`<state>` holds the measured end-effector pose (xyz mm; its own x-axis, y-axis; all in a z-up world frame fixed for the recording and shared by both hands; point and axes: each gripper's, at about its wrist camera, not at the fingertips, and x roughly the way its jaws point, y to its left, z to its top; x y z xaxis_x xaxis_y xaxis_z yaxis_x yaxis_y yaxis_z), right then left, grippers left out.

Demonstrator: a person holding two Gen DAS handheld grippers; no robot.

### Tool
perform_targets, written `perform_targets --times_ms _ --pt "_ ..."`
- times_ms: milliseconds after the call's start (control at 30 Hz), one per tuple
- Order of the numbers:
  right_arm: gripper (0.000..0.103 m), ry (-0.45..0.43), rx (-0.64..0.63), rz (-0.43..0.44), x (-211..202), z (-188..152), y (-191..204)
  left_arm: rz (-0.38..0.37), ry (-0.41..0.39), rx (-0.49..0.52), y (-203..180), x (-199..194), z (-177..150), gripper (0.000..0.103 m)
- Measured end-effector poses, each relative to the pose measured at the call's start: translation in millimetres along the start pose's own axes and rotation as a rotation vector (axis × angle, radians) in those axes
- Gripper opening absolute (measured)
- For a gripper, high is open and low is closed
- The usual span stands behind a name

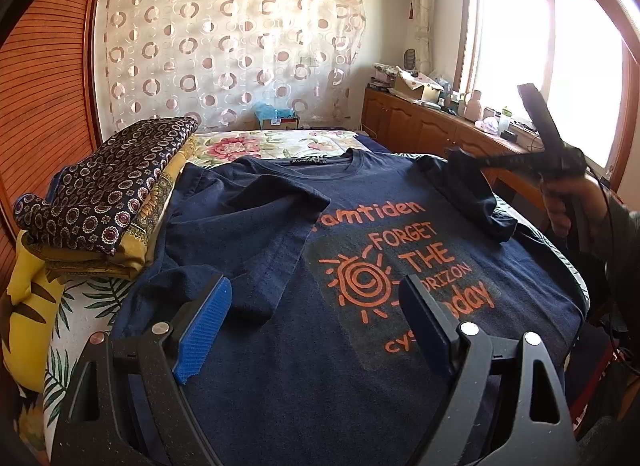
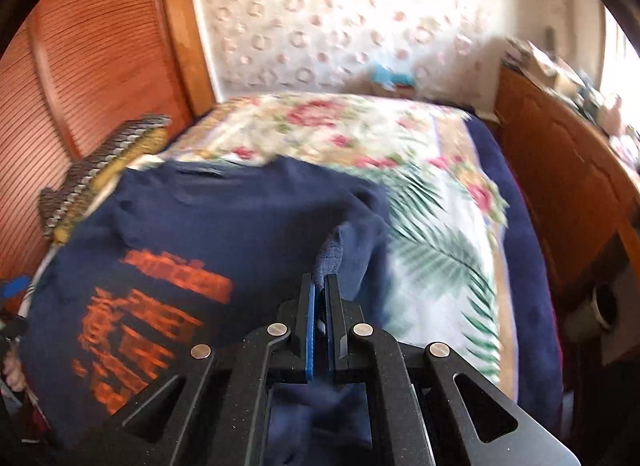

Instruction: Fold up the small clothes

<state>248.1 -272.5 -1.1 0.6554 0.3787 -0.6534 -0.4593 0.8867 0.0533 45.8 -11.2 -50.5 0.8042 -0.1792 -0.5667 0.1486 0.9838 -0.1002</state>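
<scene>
A navy T-shirt (image 1: 280, 250) with orange print lies face up on the bed, its left sleeve folded in over the chest. My left gripper (image 1: 316, 306) is open and empty just above the shirt's lower half. My right gripper (image 2: 319, 286) is shut on the shirt's right sleeve (image 2: 332, 250) and holds it lifted over the shirt (image 2: 208, 217). It also shows in the left wrist view (image 1: 460, 157) at the right, with the sleeve (image 1: 468, 193) hanging from it. The right wrist view is motion-blurred.
A stack of folded patterned clothes (image 1: 108, 193) sits to the left of the shirt by the wooden headboard (image 1: 44, 105). The floral bedspread (image 2: 420, 185) stretches beyond. A wooden cabinet (image 1: 432, 125) with clutter stands at the right under the window.
</scene>
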Motion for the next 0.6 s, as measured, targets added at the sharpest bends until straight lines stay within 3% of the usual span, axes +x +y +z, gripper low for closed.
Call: perform_targets --times_ms 167,200,267,300,600 --pt "0.004 -0.044 -0.029 0.079 -6.2 22.5 39.3 0.004 -0.001 -0.005 1.8 -2.2 -0.6 0.086" --pt "0.010 -0.045 -0.036 0.086 -7.6 24.9 45.2 0.005 -0.003 -0.005 2.3 -3.5 -0.6 0.086" --pt "0.027 -0.045 -0.058 0.071 -9.3 27.7 55.4 0.006 -0.007 -0.007 3.4 -5.1 -0.9 0.086" --pt "0.030 -0.050 -0.066 0.065 -10.4 26.6 56.9 0.005 -0.008 -0.009 4.1 -5.9 -0.9 0.086" --pt "0.033 0.026 -0.068 -0.035 -10.3 -6.4 43.6 0.008 -0.009 -0.021 9.5 -5.5 -1.5 0.086"
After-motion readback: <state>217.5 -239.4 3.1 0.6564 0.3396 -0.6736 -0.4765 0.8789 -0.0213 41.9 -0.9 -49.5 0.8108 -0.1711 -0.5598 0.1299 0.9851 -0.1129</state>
